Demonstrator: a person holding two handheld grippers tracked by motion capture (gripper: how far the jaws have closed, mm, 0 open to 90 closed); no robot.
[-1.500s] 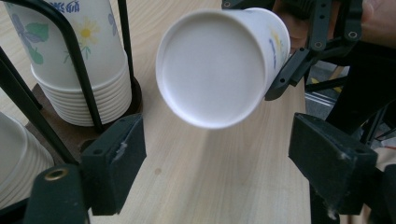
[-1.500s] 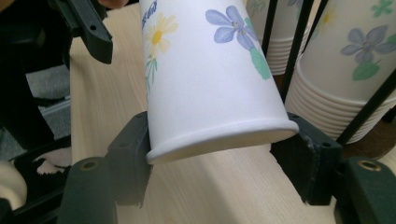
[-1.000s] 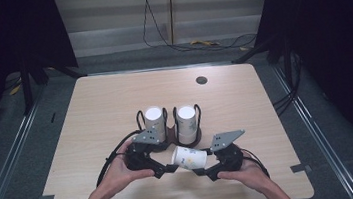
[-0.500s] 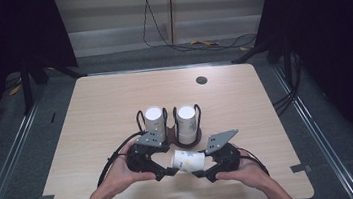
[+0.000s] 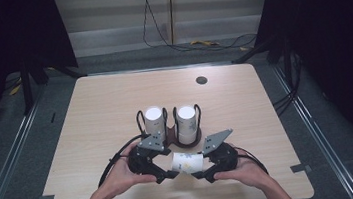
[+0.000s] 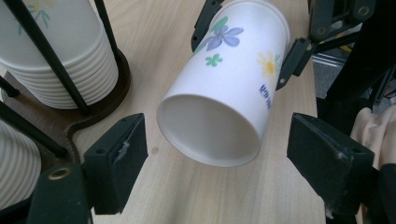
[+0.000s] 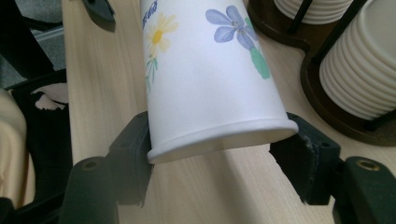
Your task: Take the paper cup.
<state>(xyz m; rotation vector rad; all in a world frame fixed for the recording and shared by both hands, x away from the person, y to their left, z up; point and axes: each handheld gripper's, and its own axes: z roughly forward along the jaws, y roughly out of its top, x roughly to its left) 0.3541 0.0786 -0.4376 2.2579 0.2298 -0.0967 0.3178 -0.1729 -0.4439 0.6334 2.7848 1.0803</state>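
Vs the frames a sec and half a sec ago, little has shifted: both hands sit at the same near-edge spot of the table, and the paper cup lies on its side between the two grippers as before. The one change is the left gripper: its jaws have just been closing in a bit, yet the left gripper view shows them wide apart w/ a clear gap on each side of the cup's base end, pads not touching it. The cup is between them but not gripped. The right gripper is clamped on the cup's rim end, same as earlier; in the right gripper view both pads press the rolled rim, so that gripper alone carries the cup. The cup is white w/ blue, yellow & green flower print and some blue lettering. It's held level just above the tabletop, in front of the person, near the table's front edge. Just behind it stands a dark wire cup holder w/ two stacks of white cups, side by side, close to the left gripper's grey plate. That holder's base and rods sit right beside the cup's path on the far side. Farther back, a small dark round spot on the tabletop, well apart.
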